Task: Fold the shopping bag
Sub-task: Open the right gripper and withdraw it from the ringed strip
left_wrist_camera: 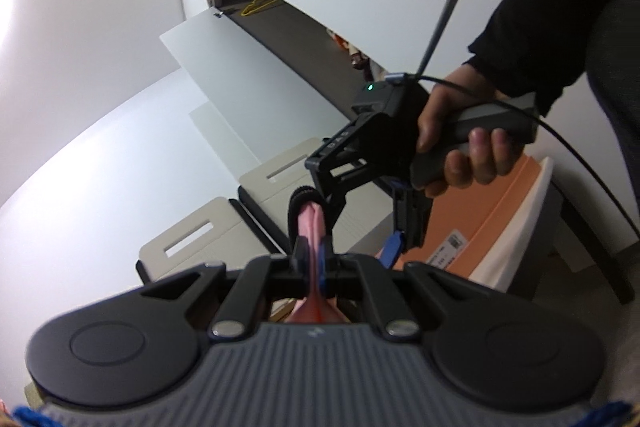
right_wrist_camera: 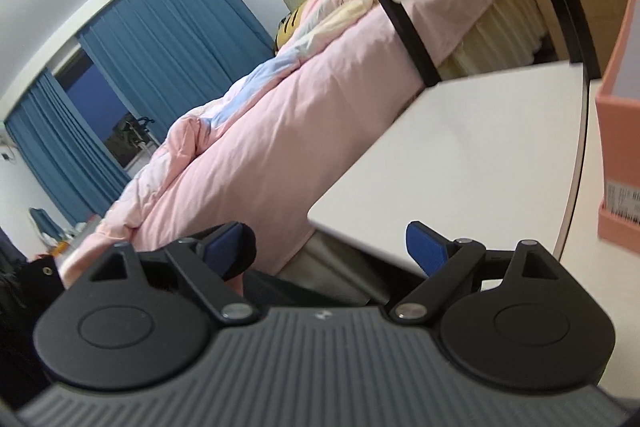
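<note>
The left gripper (left_wrist_camera: 314,247) is clamped tight on a pinch of pink fabric shopping bag (left_wrist_camera: 310,223) — lifted off the white desk (left_wrist_camera: 120,163), likely for folding. The right gripper (right_wrist_camera: 326,247) gapes wide, empty — seemingly poised to take another edge.

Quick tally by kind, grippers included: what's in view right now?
grippers: 2 (left gripper, right gripper)
pink bag: 1
orange box: 1
beige slotted flaps: 2
Total: 6
</note>
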### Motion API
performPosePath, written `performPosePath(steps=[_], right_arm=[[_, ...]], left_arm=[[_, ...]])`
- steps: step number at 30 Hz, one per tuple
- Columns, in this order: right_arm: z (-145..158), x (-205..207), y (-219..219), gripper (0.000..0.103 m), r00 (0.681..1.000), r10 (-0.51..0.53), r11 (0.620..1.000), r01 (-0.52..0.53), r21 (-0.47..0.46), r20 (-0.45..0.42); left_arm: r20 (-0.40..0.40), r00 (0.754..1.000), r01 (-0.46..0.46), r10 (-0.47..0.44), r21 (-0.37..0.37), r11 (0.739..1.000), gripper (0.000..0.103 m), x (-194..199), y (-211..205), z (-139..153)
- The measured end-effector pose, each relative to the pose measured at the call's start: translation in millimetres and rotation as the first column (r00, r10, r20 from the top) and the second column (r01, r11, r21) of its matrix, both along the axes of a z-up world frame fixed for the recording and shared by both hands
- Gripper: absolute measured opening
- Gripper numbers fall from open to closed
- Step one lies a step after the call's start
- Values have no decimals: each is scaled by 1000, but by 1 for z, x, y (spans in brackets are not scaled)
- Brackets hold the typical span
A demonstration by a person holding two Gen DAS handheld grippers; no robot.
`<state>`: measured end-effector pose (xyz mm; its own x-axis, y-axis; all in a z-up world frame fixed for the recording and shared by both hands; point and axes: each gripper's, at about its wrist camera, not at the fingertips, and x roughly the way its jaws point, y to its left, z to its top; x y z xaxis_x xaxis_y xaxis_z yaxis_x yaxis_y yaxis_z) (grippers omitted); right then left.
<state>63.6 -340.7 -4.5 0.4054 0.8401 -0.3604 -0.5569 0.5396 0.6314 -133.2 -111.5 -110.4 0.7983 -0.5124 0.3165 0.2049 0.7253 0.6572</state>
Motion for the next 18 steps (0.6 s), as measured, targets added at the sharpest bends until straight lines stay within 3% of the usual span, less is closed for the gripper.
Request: performPosePath(steps=[3,5,8,11,13,15,18], right_arm=[[-6,2,0,90,999,0,999,-1,-35,-32],[-13,1,9,92,999,-1,989,-5,-148,-40],[-15,0,4,88,999,-9,994,3,-111,-53],[-12,0,-4,89,995,-94,989,91,-115,-19],[-8,-3,-10,91,988,-151,987,151,-45,3],[-3,-5,-12,91,986,-168,983,168,73,-2],[4,-6,-1,80,990,-136,971,138,195,-23]], left_arm=[[66,997,27,-28,19,999,5,-9,-6,-2],[39,999,9,-10,17,1000,5,-7,-10,-3],[28,999,-18,18,-4,1000,5,0,-6,-3],[26,997,-65,66,-33,997,6,6,-6,0],[14,991,-130,130,-26,991,6,14,-10,2],[-50,981,-189,187,-35,981,6,26,-11,7],[-108,965,-245,239,-47,968,6,40,-13,16]])
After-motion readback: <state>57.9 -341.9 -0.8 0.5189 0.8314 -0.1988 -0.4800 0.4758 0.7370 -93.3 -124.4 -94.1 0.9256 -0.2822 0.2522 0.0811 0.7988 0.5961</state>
